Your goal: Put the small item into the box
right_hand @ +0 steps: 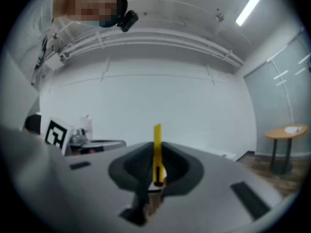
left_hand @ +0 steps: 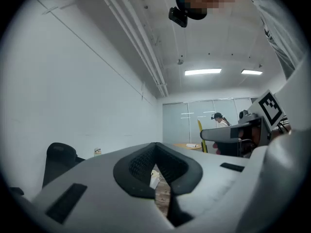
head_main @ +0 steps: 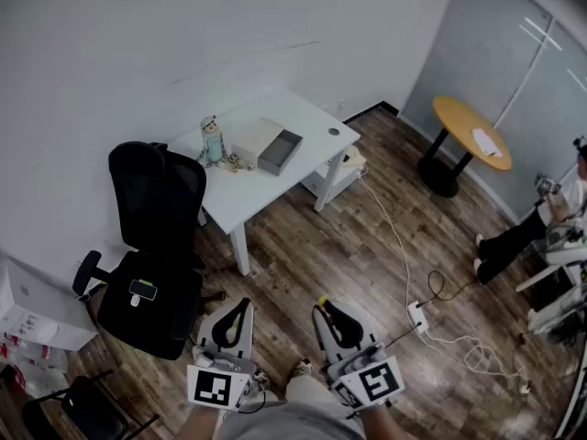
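Head view: left gripper (head_main: 237,312) and right gripper (head_main: 328,312) are held low over the floor, well apart from the counter (head_main: 266,195). The open grey box (head_main: 280,151) sits near the counter's middle. A yellow strip (head_main: 322,301) shows at the right fingertips; probably the small item.

Left gripper view: fingers (left_hand: 133,166) are closed together with nothing between them. Only floor shows through the gap.

Right gripper view: fingers (right_hand: 129,166) are clamped on the strip's lower end. The strip stands upright, mostly clear above the pads.

Handling (judged): the strip looks thin, light and stiff, probably smooth plastic. Gripped by one end, it could pivot or slide. A flat-face pinch nearer its middle would be steadier.
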`<state>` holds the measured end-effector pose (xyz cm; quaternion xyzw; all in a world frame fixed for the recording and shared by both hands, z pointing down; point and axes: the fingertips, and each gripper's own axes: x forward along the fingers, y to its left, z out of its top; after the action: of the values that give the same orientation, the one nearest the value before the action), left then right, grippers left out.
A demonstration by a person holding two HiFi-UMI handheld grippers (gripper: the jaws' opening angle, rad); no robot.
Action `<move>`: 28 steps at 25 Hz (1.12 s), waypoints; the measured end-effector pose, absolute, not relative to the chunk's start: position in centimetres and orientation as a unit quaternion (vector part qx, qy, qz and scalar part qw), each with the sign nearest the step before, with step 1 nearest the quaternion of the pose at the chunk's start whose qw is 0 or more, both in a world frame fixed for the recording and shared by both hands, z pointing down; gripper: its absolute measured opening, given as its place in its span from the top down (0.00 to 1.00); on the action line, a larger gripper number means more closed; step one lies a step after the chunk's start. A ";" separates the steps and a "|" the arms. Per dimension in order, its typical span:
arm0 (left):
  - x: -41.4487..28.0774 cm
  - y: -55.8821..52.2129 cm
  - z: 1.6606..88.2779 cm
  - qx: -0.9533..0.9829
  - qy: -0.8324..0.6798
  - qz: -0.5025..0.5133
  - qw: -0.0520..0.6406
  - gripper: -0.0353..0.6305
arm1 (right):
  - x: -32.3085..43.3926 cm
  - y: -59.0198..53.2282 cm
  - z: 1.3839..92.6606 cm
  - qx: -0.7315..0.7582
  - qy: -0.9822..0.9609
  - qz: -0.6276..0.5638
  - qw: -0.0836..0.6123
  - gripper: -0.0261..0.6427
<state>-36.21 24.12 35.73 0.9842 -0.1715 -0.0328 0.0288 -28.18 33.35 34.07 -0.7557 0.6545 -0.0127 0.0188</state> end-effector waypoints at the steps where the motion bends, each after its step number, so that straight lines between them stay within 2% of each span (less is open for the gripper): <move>1: -36.2 24.7 35.7 0.984 -0.172 -0.029 0.022 0.90 | -27.9 33.9 34.1 -0.755 0.655 -0.015 0.021 0.84; 11: -33.5 28.8 35.8 0.986 -0.169 -0.015 -0.007 0.90 | -24.5 37.1 33.9 -0.752 0.658 -0.017 0.032 0.84; 28: -27.3 34.7 35.9 0.983 -0.183 -0.014 -0.019 0.90 | -17.3 44.3 34.8 -0.755 0.654 -0.021 0.048 0.84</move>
<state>-27.35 34.75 35.87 0.9828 -0.1831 -0.0136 -0.0189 -17.28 44.31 34.78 -0.7547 0.6539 -0.0211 0.0482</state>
